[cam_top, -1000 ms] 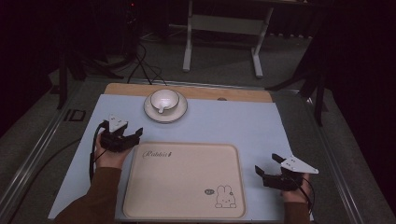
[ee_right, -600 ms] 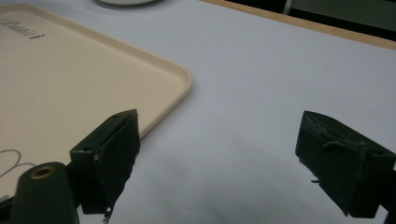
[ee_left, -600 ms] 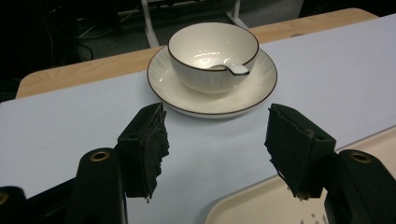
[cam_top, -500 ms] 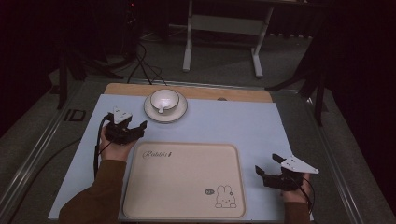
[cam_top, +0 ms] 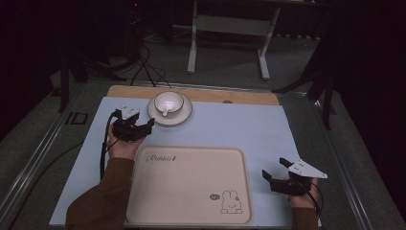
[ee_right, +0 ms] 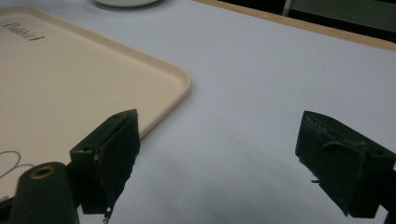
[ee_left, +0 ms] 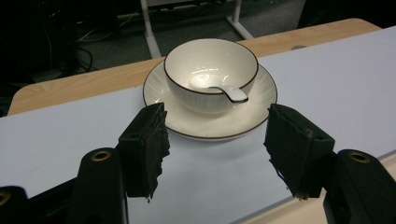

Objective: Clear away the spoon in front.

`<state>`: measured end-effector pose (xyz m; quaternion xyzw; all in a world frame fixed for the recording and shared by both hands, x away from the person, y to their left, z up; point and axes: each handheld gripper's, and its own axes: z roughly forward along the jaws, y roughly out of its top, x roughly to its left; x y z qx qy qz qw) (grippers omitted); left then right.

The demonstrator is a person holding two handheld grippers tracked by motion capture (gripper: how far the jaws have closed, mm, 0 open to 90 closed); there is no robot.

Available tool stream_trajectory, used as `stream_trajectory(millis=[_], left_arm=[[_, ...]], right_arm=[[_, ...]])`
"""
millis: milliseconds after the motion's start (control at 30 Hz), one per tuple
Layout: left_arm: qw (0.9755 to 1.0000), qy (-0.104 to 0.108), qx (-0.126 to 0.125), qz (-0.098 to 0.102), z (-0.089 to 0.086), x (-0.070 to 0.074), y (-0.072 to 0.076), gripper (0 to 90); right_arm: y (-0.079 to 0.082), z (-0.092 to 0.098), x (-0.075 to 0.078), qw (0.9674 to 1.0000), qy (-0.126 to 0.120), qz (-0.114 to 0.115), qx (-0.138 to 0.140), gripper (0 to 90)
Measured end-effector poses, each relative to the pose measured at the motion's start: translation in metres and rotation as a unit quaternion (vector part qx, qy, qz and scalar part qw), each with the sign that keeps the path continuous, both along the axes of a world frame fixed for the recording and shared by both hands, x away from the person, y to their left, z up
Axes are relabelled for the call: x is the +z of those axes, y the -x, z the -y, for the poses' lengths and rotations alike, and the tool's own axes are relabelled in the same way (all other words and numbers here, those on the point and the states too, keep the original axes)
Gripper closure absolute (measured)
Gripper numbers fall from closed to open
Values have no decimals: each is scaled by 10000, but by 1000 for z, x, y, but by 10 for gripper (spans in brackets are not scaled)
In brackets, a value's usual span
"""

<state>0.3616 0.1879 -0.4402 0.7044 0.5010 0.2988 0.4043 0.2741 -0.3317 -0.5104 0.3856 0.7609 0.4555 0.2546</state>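
With jaws apart, left gripper [cam_top: 143,125] sits just beside the saucer [cam_top: 170,116], at its 8 o'clock. Bowl [ee_left: 210,70] holds a spoon [ee_left: 219,87]. Right gripper [cam_top: 274,168], jaws apart, hovers at the tray's [cam_top: 191,187] 3 o'clock.

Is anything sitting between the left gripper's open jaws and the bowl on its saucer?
Nothing visible does. The left gripper is open and faces the saucer across bare blue mat. The bowl holds a white spoon.

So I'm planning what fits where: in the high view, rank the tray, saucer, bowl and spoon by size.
1. Tray, by far the largest.
2. Saucer.
3. Bowl, sitting on the saucer.
4. Spoon, lying in the bowl, smallest.
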Motion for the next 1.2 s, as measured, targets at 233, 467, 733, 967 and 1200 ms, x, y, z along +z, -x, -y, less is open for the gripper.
stream_trajectory(millis=[233, 467, 733, 967, 1200], left_arm=[[10000, 2, 47, 17, 1, 2, -9, 390], [10000, 16, 65, 40, 3, 3, -17, 392], [10000, 17, 80, 25, 7, 2, -25, 393], [10000, 32, 70, 24, 9, 1, -32, 393], [10000, 45, 74, -15, 13, -1, -37, 401]], right_arm=[[0, 0, 0, 10000, -1, 0, 1, 135], [0, 0, 0, 10000, 2, -2, 5, 136], [0, 0, 0, 10000, -3, -1, 8, 136], [0, 0, 0, 10000, -3, -7, 7, 136], [0, 0, 0, 10000, -1, -10, 6, 136]])
